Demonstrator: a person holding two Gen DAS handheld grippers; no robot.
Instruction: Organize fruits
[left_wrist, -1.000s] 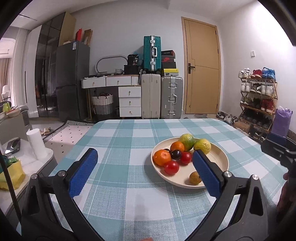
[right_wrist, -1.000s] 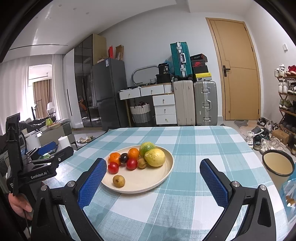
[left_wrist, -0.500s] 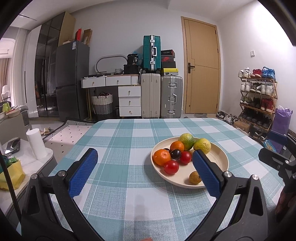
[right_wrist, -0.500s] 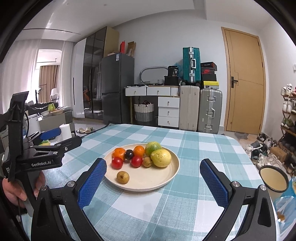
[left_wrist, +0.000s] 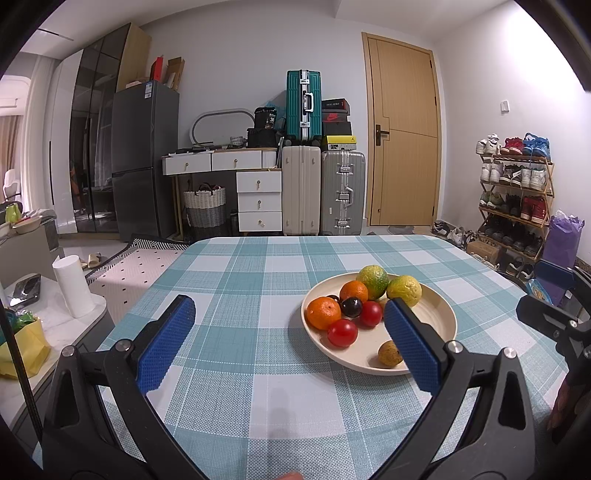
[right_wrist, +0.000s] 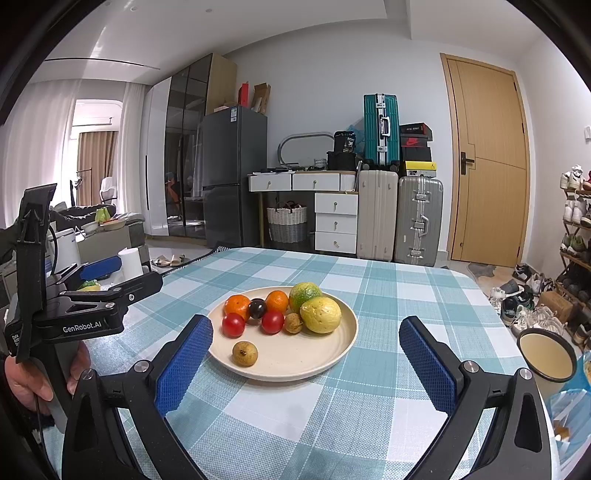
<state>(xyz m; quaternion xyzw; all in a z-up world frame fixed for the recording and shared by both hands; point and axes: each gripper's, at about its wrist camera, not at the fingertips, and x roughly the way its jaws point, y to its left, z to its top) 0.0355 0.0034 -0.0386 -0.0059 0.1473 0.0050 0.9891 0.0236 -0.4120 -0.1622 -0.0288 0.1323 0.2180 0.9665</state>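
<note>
A cream plate (right_wrist: 325, 363) (left_wrist: 441, 321) sits on the checked tablecloth and holds several fruits: two oranges (right_wrist: 237, 305), two red tomatoes (right_wrist: 233, 325), a dark plum (right_wrist: 257, 308), a green-orange citrus (right_wrist: 304, 294), a yellow lemon (right_wrist: 320, 315) and two small brown fruits (right_wrist: 244, 353). My right gripper (right_wrist: 304, 354) is open and empty, above the table just in front of the plate. My left gripper (left_wrist: 288, 332) is open and empty, left of the plate; its right finger hides part of the plate. The left gripper also shows in the right wrist view (right_wrist: 110, 280).
A small cream bowl (right_wrist: 546, 354) stands off the table's right side, with a blue packet (right_wrist: 570, 406) next to it. A side unit with a paper roll (left_wrist: 73, 286) stands left of the table. Suitcases, drawers and a shoe rack stand behind.
The right wrist view has swung so the plate sits more centred between its fingers. The left gripper has stayed almost still.
</note>
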